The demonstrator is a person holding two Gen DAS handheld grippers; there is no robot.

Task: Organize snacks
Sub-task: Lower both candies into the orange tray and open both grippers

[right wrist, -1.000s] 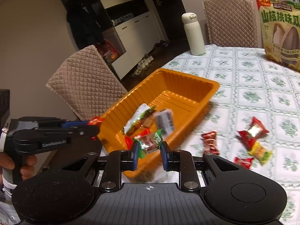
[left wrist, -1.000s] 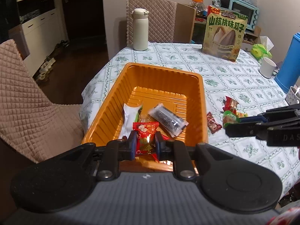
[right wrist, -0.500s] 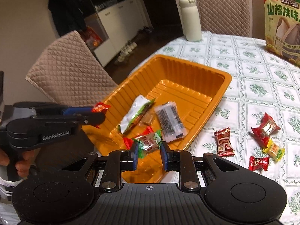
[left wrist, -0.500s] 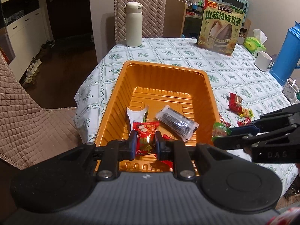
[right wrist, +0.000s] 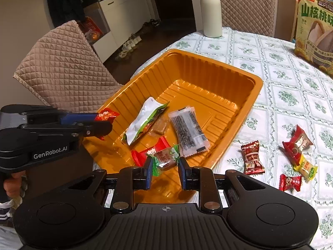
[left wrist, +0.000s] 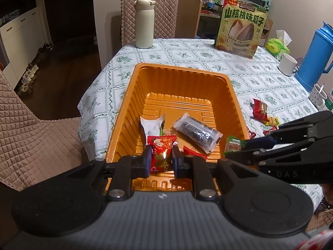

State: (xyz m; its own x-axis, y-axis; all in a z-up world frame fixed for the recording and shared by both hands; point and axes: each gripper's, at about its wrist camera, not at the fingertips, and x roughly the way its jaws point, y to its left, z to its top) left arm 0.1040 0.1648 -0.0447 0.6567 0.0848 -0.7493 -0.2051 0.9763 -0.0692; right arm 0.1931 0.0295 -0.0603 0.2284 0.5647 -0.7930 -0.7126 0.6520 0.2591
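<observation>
An orange tray (left wrist: 181, 77) (right wrist: 208, 60) sits on the floral tablecloth. It holds a white-green packet (right wrist: 143, 123), a dark clear-wrapped bar (right wrist: 188, 133), a small brown sweet (right wrist: 159, 127) and a red candy (right wrist: 149, 150). My left gripper (left wrist: 161, 158) (right wrist: 104, 123) is shut on a red candy (left wrist: 161, 152) over the tray's near end. My right gripper (right wrist: 164, 166) (left wrist: 237, 149) is shut on a green-wrapped candy (right wrist: 165, 160) above the tray's near right corner. Several loose candies (right wrist: 250, 156) (right wrist: 297, 141) lie on the cloth to the right of the tray.
A cream flask (left wrist: 144, 23), a big sunflower-seed bag (left wrist: 239, 27), a white mug (left wrist: 288, 64) and a blue jug (left wrist: 314, 52) stand toward the far side. Quilted chairs (left wrist: 31, 141) (right wrist: 62, 68) flank the table's left edge.
Both grippers have drifted in over the tray's near end, each still holding its candy. The right one came leftward from beside the tray to above its corner.
</observation>
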